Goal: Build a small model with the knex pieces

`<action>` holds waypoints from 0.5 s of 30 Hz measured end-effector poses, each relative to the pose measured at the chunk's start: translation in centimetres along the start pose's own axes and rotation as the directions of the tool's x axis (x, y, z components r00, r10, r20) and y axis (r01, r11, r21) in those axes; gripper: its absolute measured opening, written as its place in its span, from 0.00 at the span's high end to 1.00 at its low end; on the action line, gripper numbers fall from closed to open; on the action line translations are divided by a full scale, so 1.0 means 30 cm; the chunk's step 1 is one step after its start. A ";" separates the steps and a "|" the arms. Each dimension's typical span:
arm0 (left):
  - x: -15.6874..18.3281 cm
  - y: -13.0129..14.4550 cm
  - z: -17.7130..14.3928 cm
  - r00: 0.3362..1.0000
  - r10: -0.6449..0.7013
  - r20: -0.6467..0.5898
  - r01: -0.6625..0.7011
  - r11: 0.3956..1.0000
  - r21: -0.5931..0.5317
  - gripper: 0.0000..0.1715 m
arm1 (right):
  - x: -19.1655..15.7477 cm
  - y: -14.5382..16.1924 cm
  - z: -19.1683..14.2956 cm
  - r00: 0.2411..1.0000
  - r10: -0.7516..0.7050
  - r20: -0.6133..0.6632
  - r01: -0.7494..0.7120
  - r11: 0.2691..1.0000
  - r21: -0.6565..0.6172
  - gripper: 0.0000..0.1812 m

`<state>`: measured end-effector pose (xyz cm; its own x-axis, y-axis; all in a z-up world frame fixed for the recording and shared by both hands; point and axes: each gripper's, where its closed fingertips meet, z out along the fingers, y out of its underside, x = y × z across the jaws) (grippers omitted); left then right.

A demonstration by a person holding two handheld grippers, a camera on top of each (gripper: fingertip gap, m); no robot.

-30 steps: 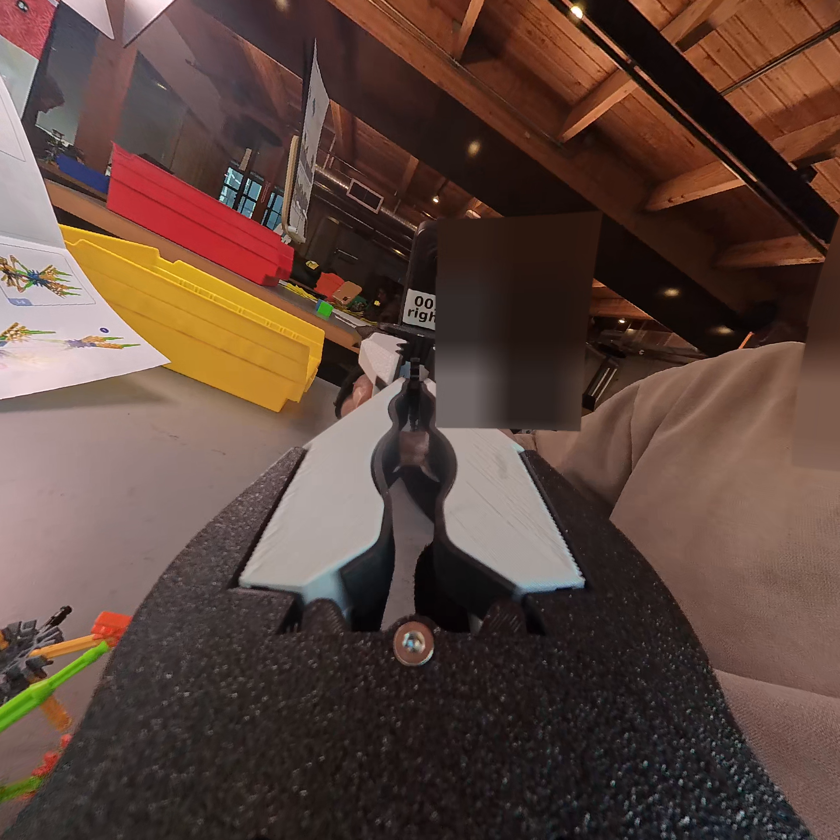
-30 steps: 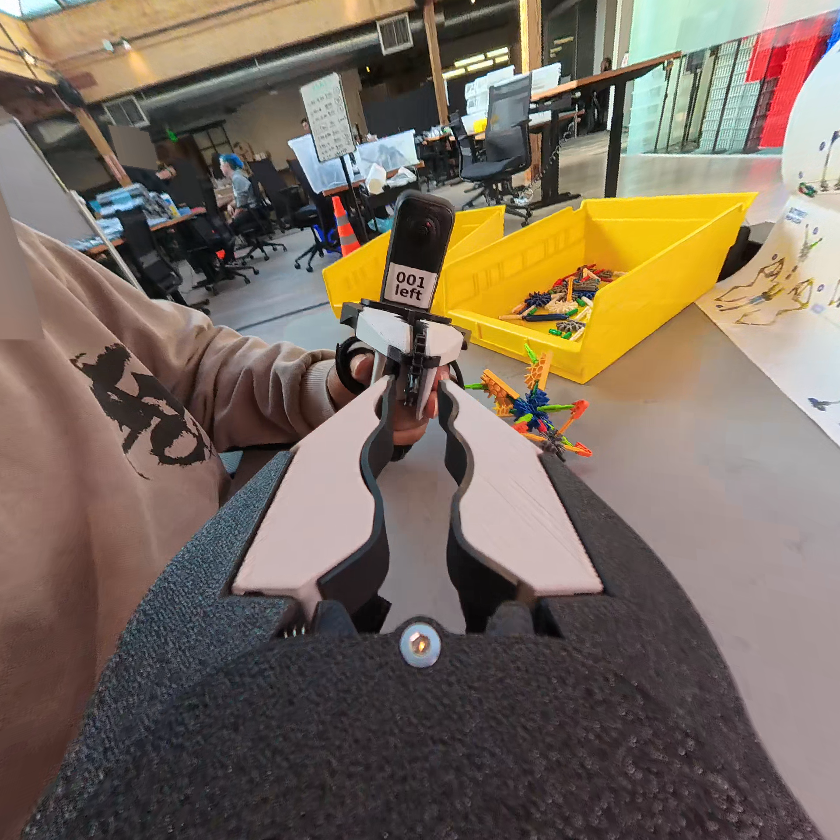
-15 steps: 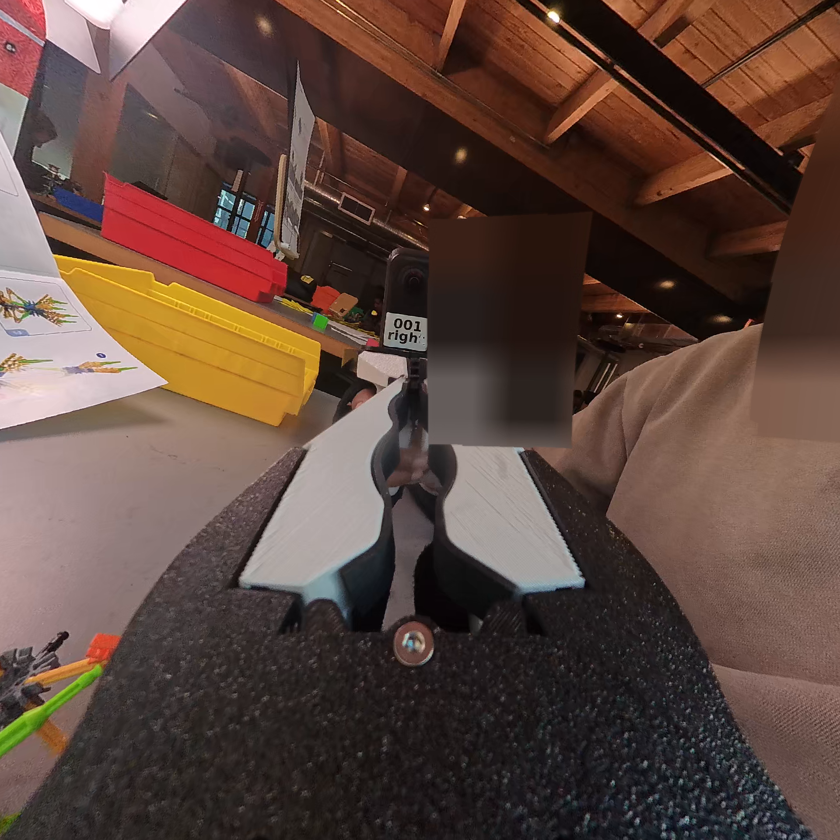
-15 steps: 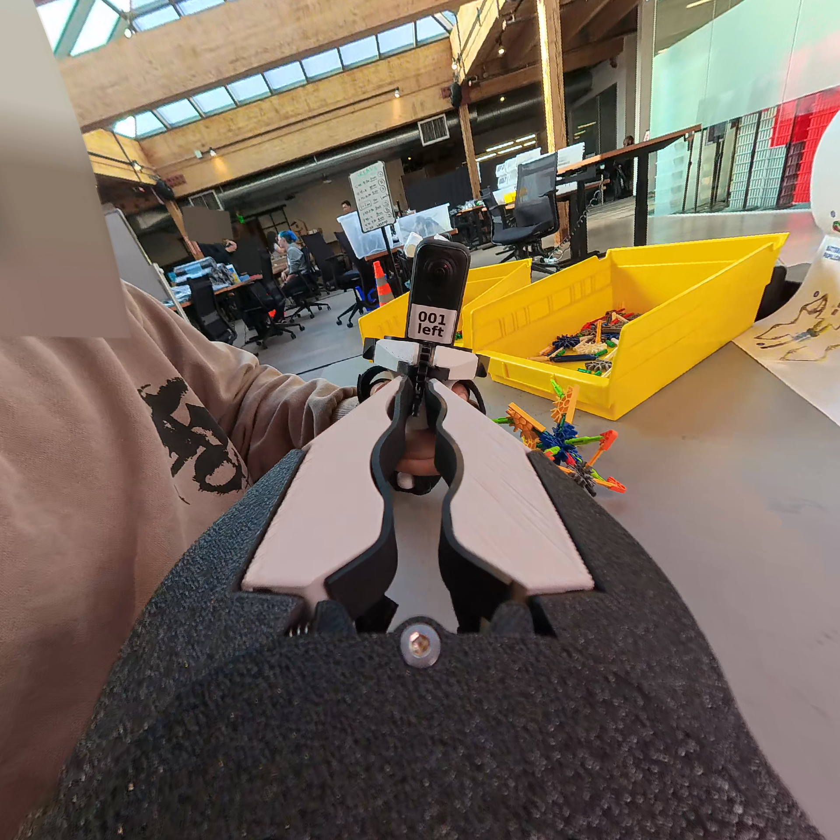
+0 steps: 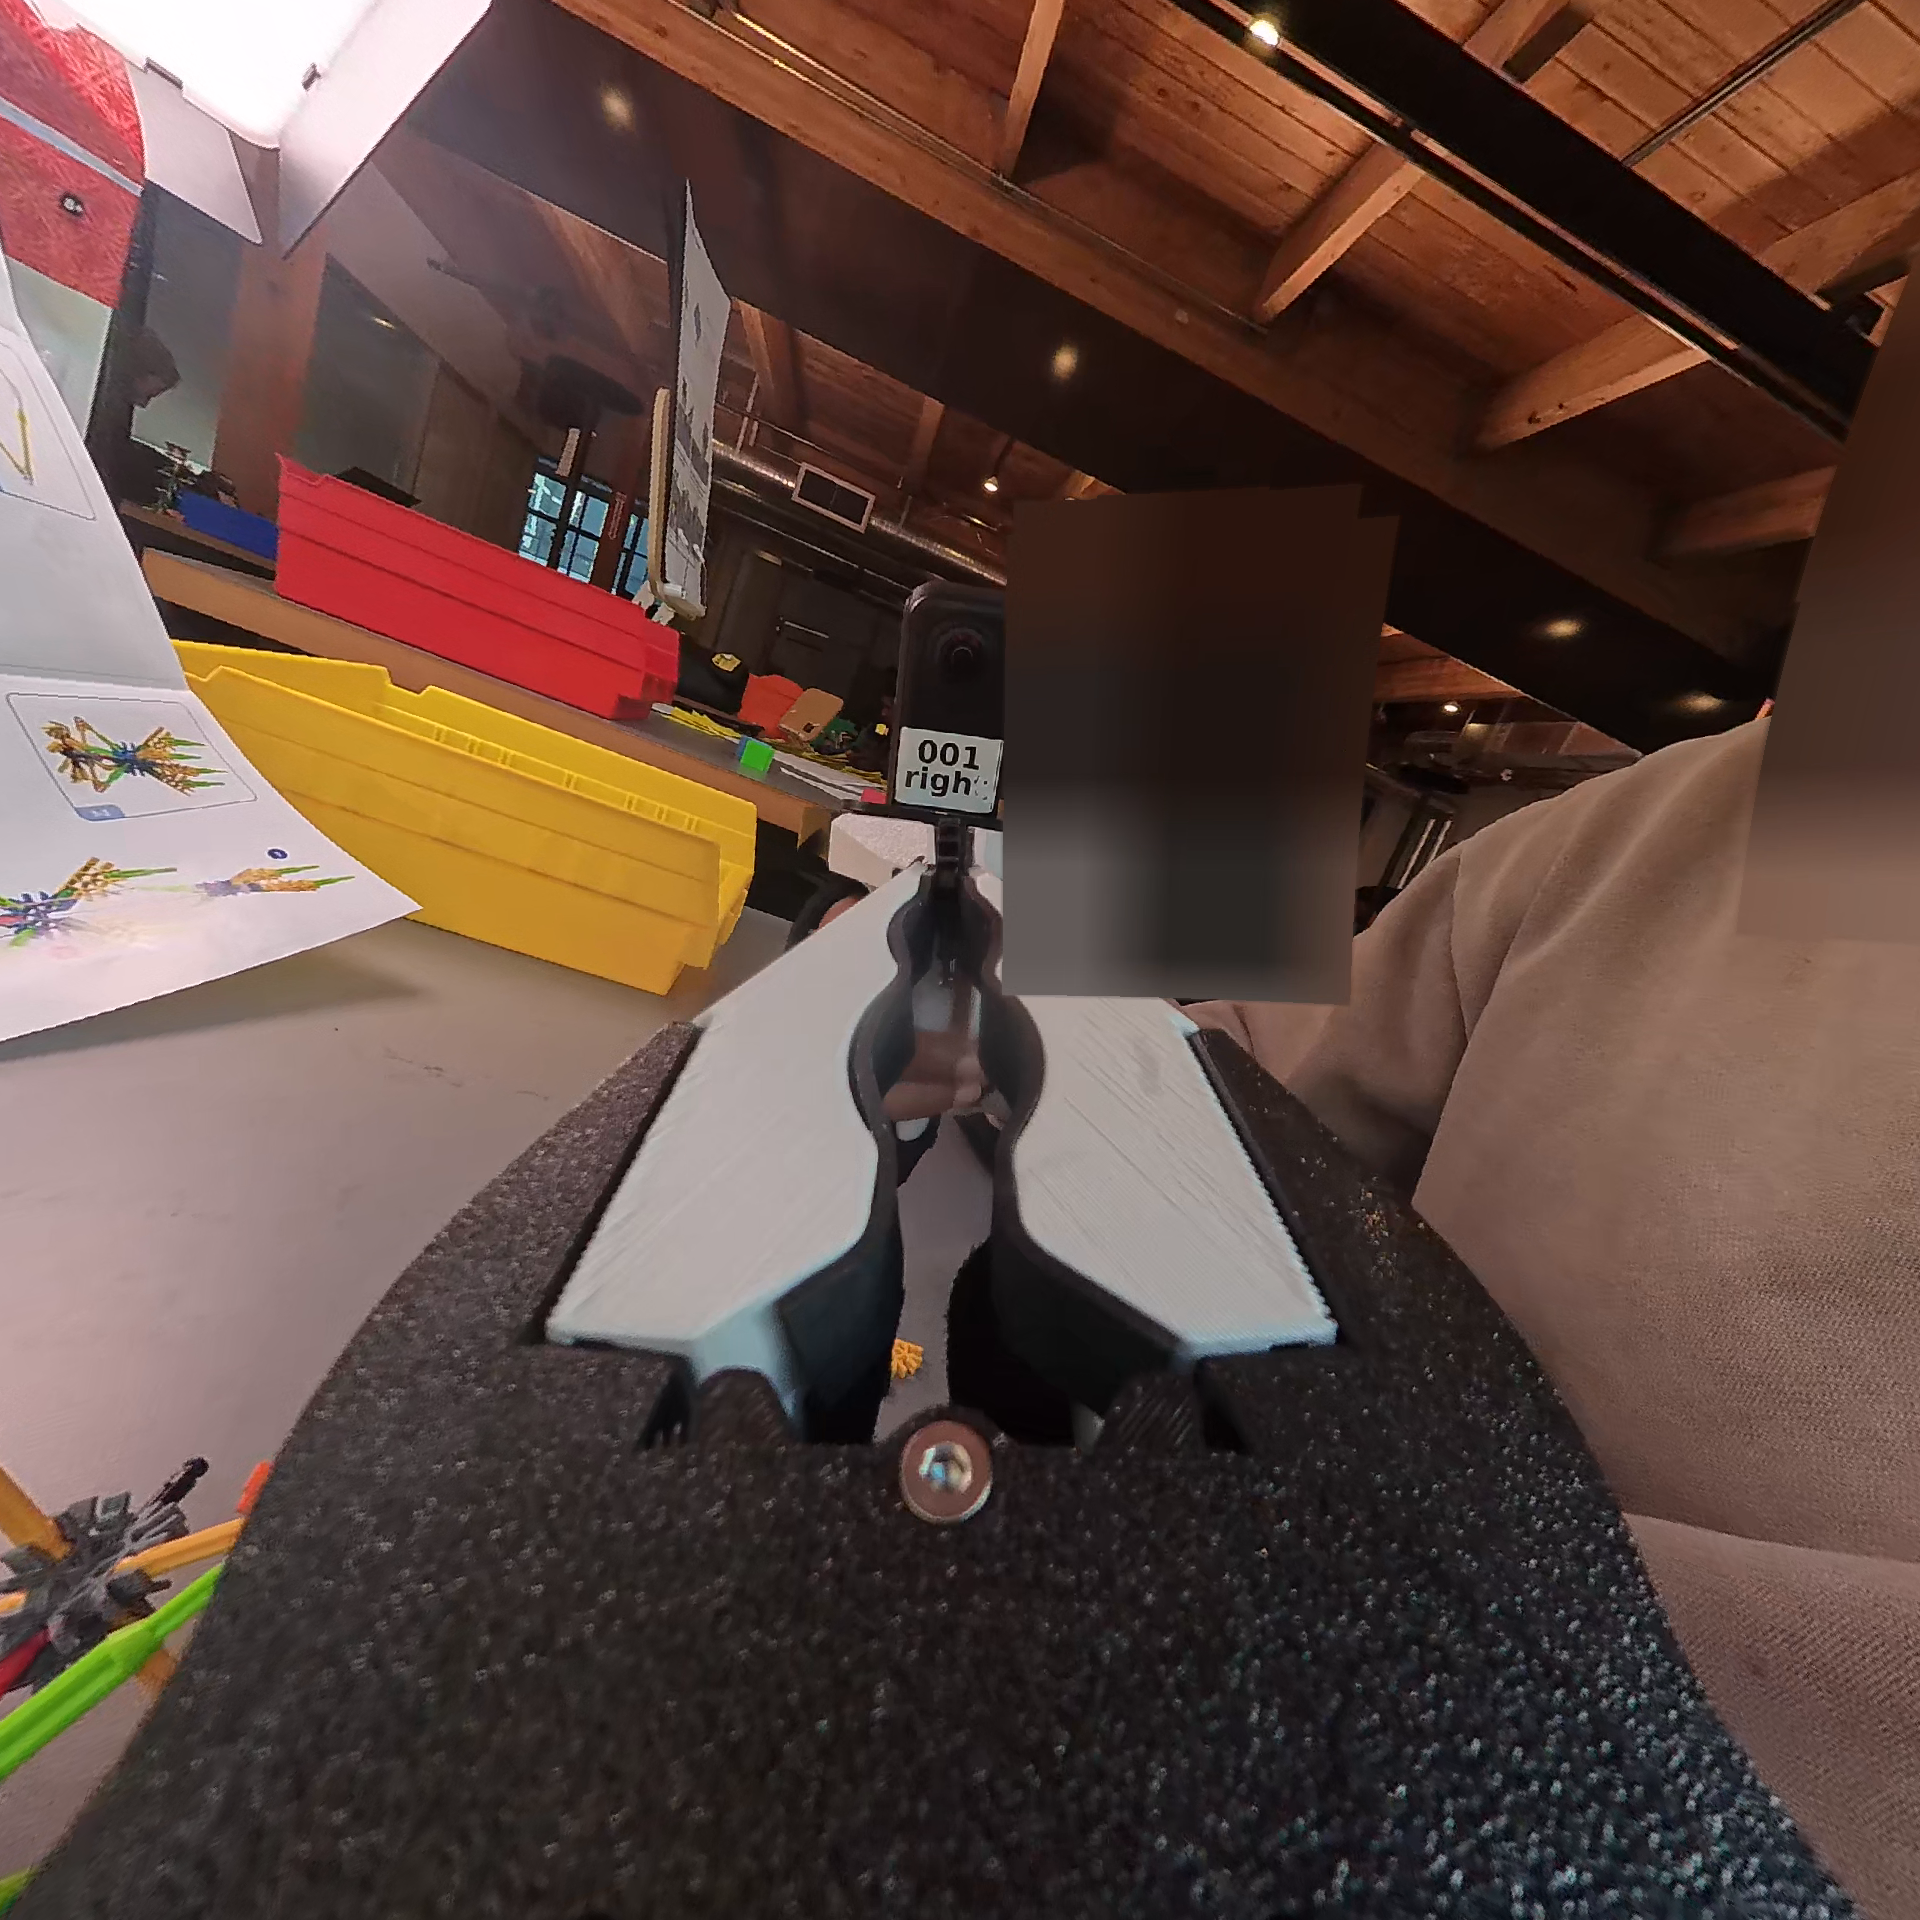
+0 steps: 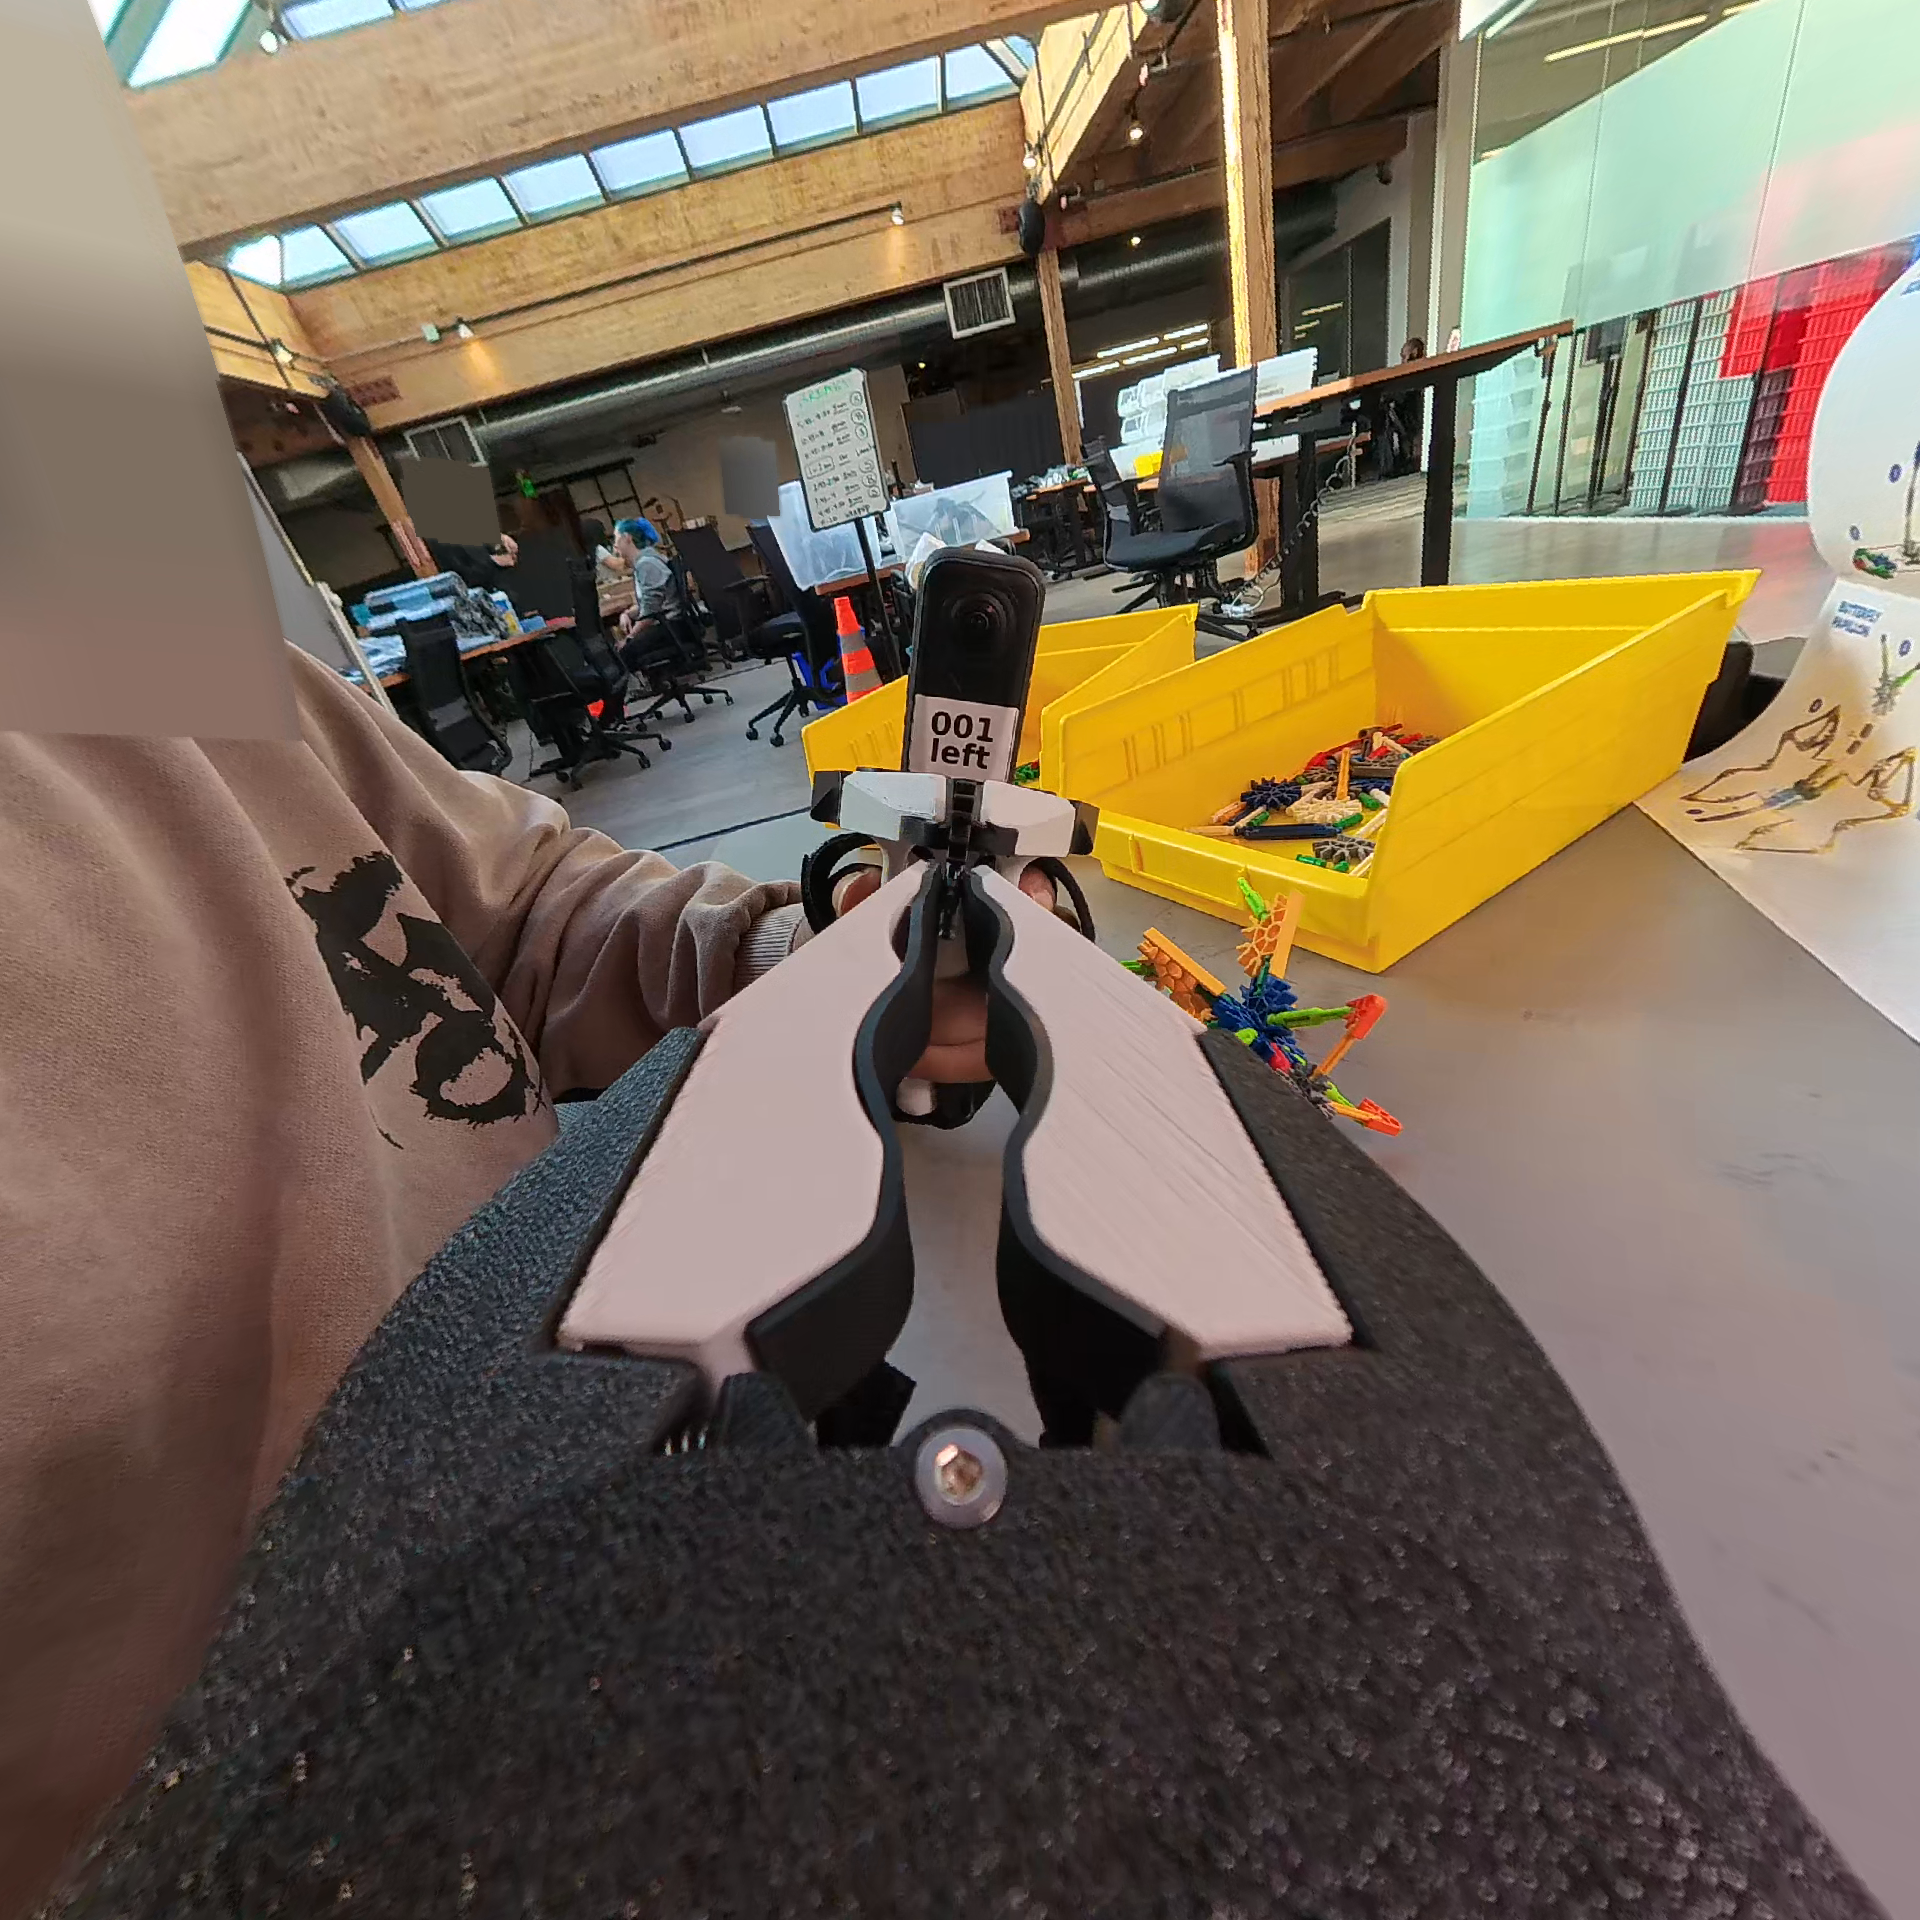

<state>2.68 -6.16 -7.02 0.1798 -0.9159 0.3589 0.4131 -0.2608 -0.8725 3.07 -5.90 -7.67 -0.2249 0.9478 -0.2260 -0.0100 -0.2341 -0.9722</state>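
**Grippers Close, Tip to Tip**

Since a second ago, the right gripper's fingers have drawn together.

Left wrist view: the left gripper (image 5: 948, 914) is closed on nothing, aimed at its twin at twelve o'clock. A stacked yellow plastic bin (image 5: 499, 821) sits at ten.

Right wrist view: the right gripper (image 6: 951, 899) is closed and empty, probably squared up for alignment. A multicoloured rod-and-connector toy model (image 6: 1262, 1013) lies on the grey tabletop (image 6: 1662, 1195) at two.

Two grippers are seen: the left gripper (image 5: 943, 914) and the right gripper (image 6: 951, 894), each topped by one black camera, two cameras in all. Two yellow bins (image 6: 1475, 727) are counted side by side on one grey table (image 6: 1662, 1195). One assembled toy model (image 6: 1262, 1013) of coloured rods lies just beside the nearer bin. One printed instruction sheet (image 5: 156, 831) is seen. One stack of red bins (image 5: 457, 592) is counted on a farther table.
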 end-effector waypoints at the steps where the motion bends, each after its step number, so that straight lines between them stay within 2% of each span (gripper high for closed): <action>1: 0.000 -0.001 0.000 1.000 0.002 0.000 -0.002 1.000 0.004 0.99 | 0.001 0.000 0.000 1.000 0.000 -0.001 0.000 1.000 0.002 0.99; 5: 0.002 0.005 -0.002 1.000 -0.003 -0.012 0.003 1.000 -0.014 0.98 | -0.001 0.004 0.001 1.000 -0.021 -0.003 0.020 1.000 -0.008 0.99; 8: -0.002 0.019 -0.001 1.000 0.003 -0.004 -0.003 0.998 -0.056 0.93 | -0.002 0.013 0.007 1.000 -0.028 -0.003 0.028 0.999 -0.035 1.00; 15: 0.033 0.009 -0.006 0.997 -0.016 -0.076 0.011 0.998 -0.062 0.99 | -0.024 0.008 0.013 0.999 -0.018 0.035 0.019 0.999 -0.028 1.00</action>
<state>2.81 -7.18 -6.95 0.1048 -0.9322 0.3464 0.3586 -0.2895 -0.8875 2.86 -6.71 -7.72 -0.2582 0.9438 -0.2065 0.0135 -0.2102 -0.9776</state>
